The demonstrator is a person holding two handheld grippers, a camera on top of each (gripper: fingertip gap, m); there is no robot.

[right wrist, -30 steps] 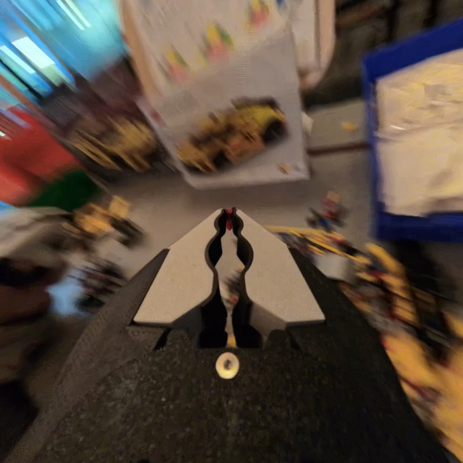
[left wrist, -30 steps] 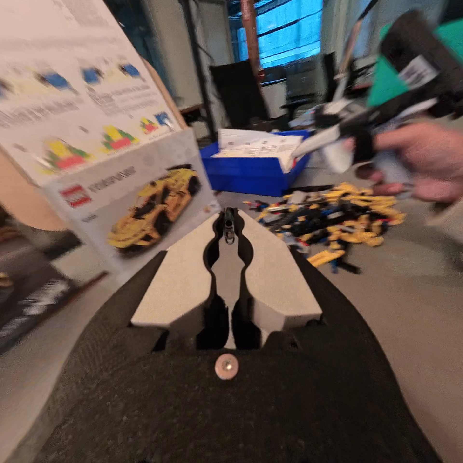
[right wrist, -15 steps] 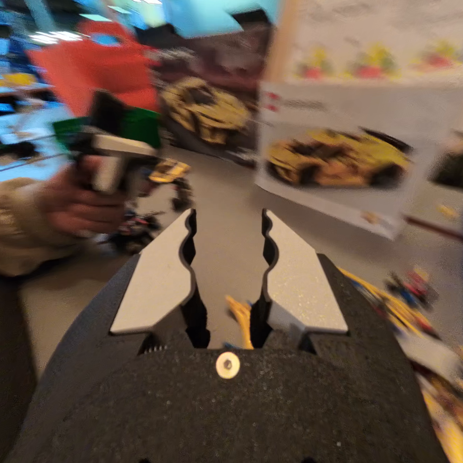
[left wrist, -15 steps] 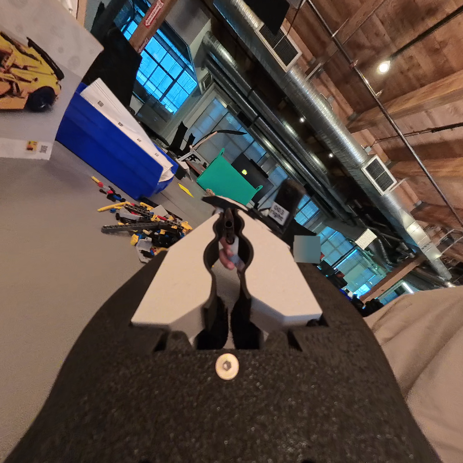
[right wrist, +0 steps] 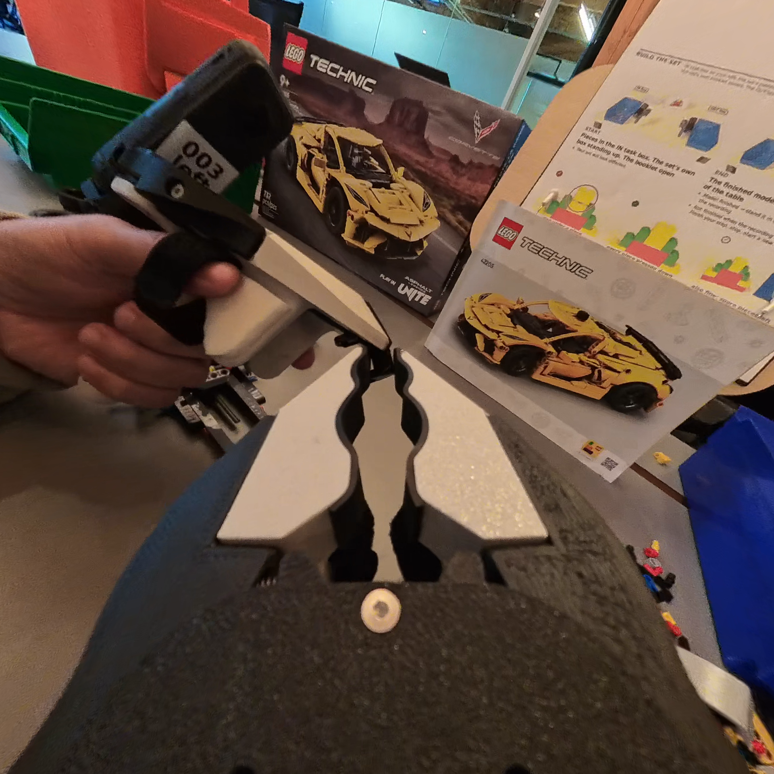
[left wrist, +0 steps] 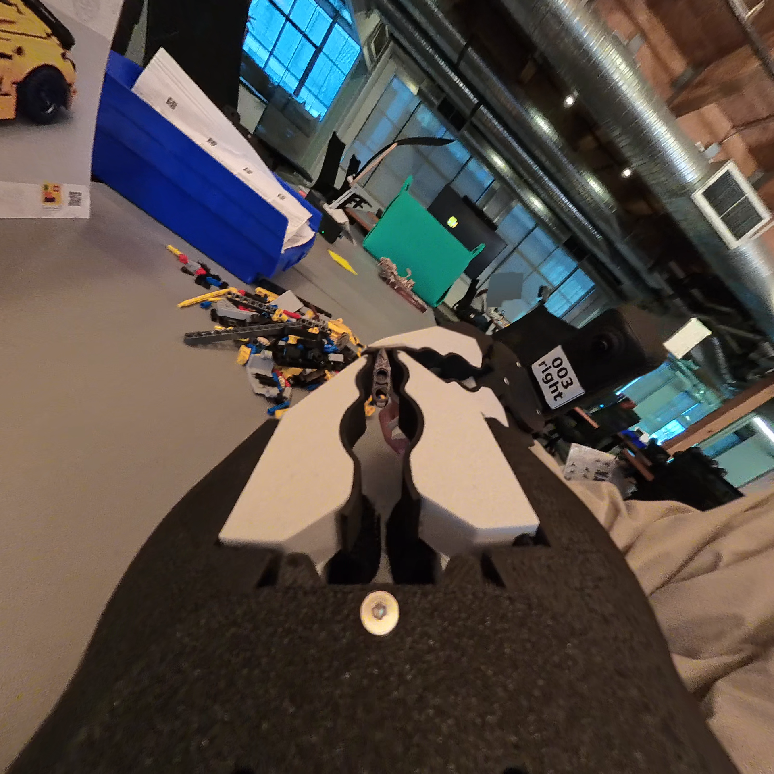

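A small dark grey perforated beam (left wrist: 382, 379), light, rigid and best taken by its free end, is pinched in the left claw (left wrist: 381, 356), met by the slightly parted right claw (right wrist: 379, 356) above the surface (left wrist: 83, 377).

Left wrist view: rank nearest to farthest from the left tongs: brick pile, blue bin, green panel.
From the left tongs, shut on a small dark piece:
1. Brick pile, just left of the tips on the grey table.
2. Blue bin, farther back, upper left.
3. Green panel, beyond the table, centre background.
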